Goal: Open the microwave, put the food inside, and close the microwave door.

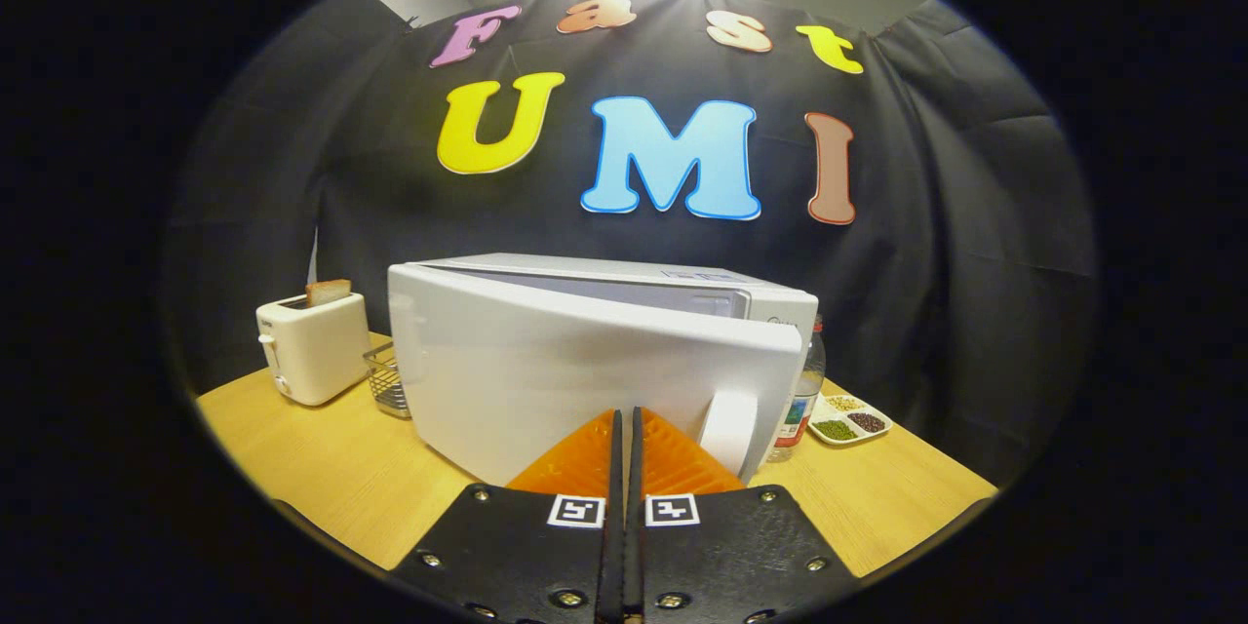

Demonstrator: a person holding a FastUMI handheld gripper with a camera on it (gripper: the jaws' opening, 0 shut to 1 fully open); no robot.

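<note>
The gripper (pixel 625 414) has its fingers pressed together with nothing between them, tips right at the microwave door (pixel 585 380), which stands partly ajar. The white microwave (pixel 770 307) sits on the wooden desk (pixel 322 468). To its left stand a toaster (pixel 312 346) holding a bread slice (pixel 328 292) and a wire basket (pixel 388 380); to its right, a bottle (pixel 804 400) and a divided dish of beans (pixel 848 419)

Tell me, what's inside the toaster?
A slice of bread sticks up from the white toaster's slot; its lower part is hidden inside. The gripper, jaws closed, points at the microwave door.
</note>
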